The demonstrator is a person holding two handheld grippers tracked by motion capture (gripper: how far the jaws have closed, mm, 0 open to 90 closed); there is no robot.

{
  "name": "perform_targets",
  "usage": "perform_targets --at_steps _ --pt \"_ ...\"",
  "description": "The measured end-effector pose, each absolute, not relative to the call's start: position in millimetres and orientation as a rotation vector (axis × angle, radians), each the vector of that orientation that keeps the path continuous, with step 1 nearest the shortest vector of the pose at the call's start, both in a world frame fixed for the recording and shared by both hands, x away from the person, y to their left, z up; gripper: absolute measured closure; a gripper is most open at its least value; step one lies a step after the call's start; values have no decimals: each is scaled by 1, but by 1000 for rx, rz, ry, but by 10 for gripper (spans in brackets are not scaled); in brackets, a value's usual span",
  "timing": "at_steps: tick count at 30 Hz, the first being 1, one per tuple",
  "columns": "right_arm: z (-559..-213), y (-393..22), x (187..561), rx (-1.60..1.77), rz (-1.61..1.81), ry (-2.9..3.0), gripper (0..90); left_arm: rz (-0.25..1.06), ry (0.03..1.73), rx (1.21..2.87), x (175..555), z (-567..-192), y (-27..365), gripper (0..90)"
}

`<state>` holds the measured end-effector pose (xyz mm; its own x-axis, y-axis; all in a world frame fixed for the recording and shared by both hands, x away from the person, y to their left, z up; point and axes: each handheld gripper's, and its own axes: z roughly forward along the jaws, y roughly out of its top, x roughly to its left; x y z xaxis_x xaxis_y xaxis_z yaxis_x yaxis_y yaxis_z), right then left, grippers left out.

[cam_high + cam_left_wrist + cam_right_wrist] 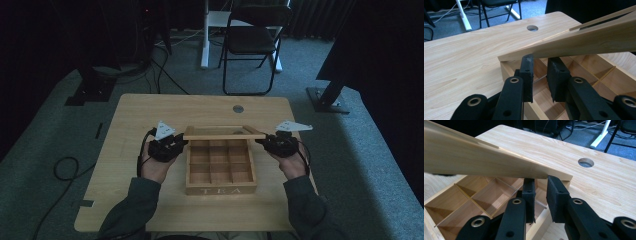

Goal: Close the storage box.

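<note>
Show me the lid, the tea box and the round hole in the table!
lid (pixel 224 132), high view, its front rail.
tea box (pixel 221 189), high view, its front wall.
round hole (pixel 238 108), high view, its middle.

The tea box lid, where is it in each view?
High view: lid centre, raised over the tea box.
Left gripper view: upper right, above the jaws.
Right gripper view: upper left.
Shared landmark: round hole in the table.

Left hand-held gripper (pixel 181 143) and right hand-held gripper (pixel 261 141), jaws nearly closed, facing inward.
</note>
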<state>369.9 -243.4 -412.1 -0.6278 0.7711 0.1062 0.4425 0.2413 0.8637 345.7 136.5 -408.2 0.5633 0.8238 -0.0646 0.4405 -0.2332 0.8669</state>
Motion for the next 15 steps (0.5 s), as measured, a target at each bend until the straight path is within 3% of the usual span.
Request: perform_targets --at_steps 15 --pt "-422 -245 364 1137 1370 2172 756 495 1033 1865 338 -416 137 756"
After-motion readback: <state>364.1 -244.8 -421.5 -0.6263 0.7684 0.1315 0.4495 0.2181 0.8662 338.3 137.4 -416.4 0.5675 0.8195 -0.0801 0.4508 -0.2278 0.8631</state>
